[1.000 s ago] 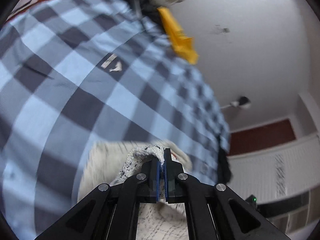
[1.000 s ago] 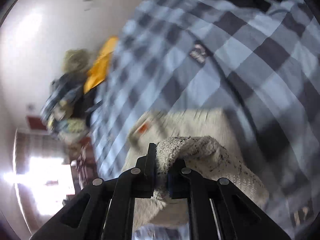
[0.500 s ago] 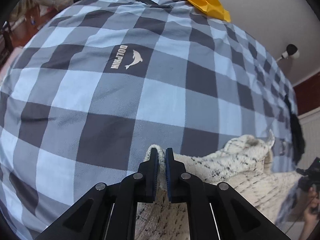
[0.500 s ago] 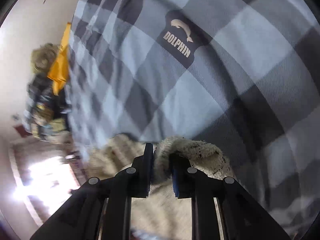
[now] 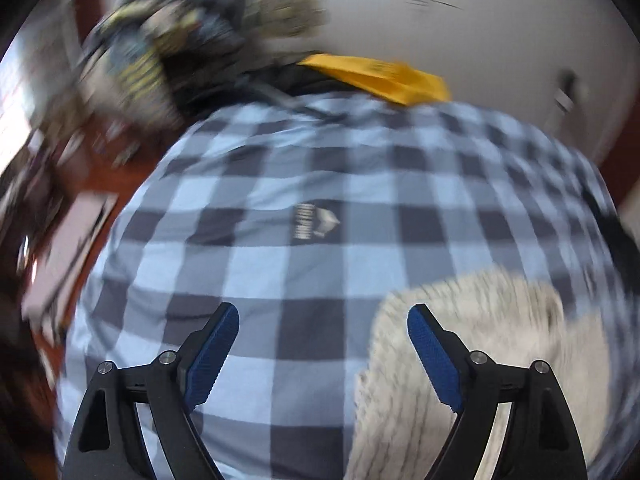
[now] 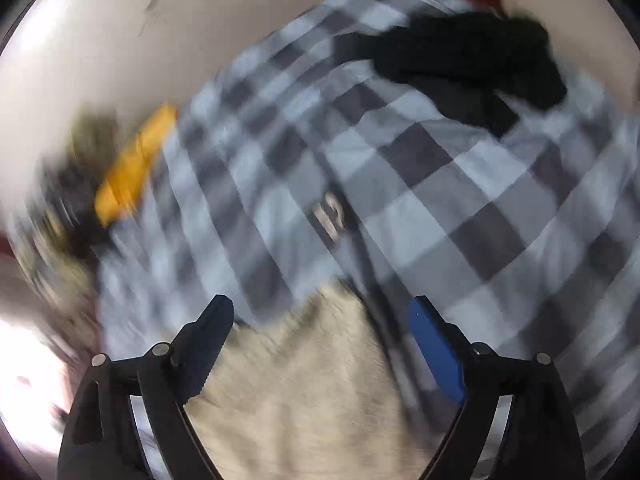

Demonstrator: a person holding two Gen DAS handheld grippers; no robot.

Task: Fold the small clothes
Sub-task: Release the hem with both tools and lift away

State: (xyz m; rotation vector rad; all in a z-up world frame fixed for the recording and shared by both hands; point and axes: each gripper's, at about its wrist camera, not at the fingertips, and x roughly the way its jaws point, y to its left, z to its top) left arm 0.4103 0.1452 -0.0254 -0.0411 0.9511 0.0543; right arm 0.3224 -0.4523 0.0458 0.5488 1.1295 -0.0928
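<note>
A cream speckled knit garment lies on the blue and grey checked bedspread. In the left wrist view it is at the lower right, and my left gripper is open and empty, just left of it. In the right wrist view the garment lies under and between the fingers of my right gripper, which is open and holds nothing. Both views are blurred by motion.
A yellow cloth and a pile of dark and patterned clothes lie at the far edge of the bed by the white wall. A black garment lies on the bedspread at the far right. Red floor shows on the left.
Both grippers were shut on the knit garment and lowered it onto the bedspread. Now both have opened, let it go and drawn back from it.
</note>
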